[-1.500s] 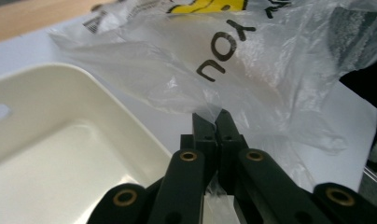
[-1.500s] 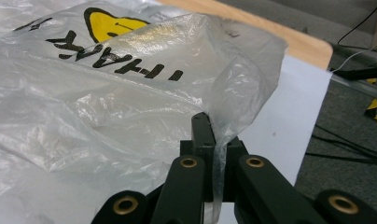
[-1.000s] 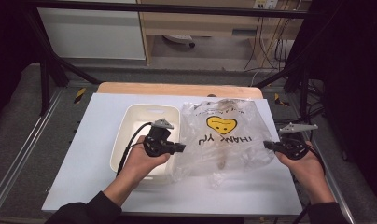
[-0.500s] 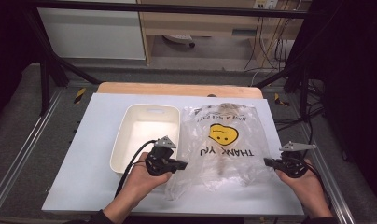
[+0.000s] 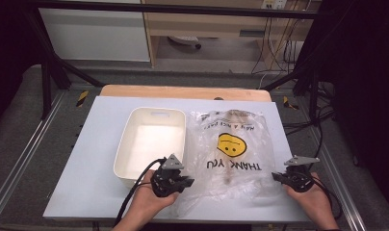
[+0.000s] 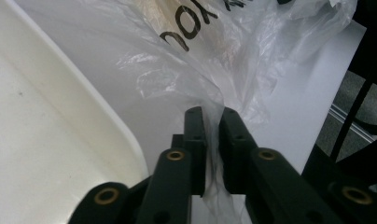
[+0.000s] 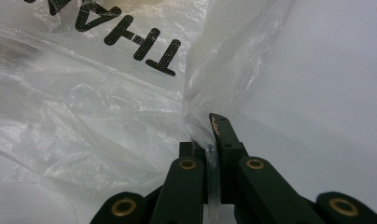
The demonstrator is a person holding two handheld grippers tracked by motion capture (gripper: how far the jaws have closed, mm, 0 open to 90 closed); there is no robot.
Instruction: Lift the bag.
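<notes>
Clear, crinkled plastic makes up the bag (image 5: 231, 154) that lies flat on the white table (image 5: 86, 159), just to the right of a cream-white tub (image 5: 151, 144) and touching its side. Printed on the bag are a yellow smiley face (image 5: 230, 144) and, below it in black capitals, "THANK YOU" (image 5: 233, 166); a smaller black line above the face is too small to read with certainty. In the right gripper view the letters "THAN" show large on the film. The left gripper (image 5: 179, 182) sits at the bag's near left corner; its jaws have just been opening a little and now stand slightly apart, with a fold of the film (image 6: 213, 140) hanging between them and no pad pressing on it. The right gripper (image 5: 278, 176) is at the near right corner, jaws pinched together on a strip of the bag's edge (image 7: 210, 140).
</notes>
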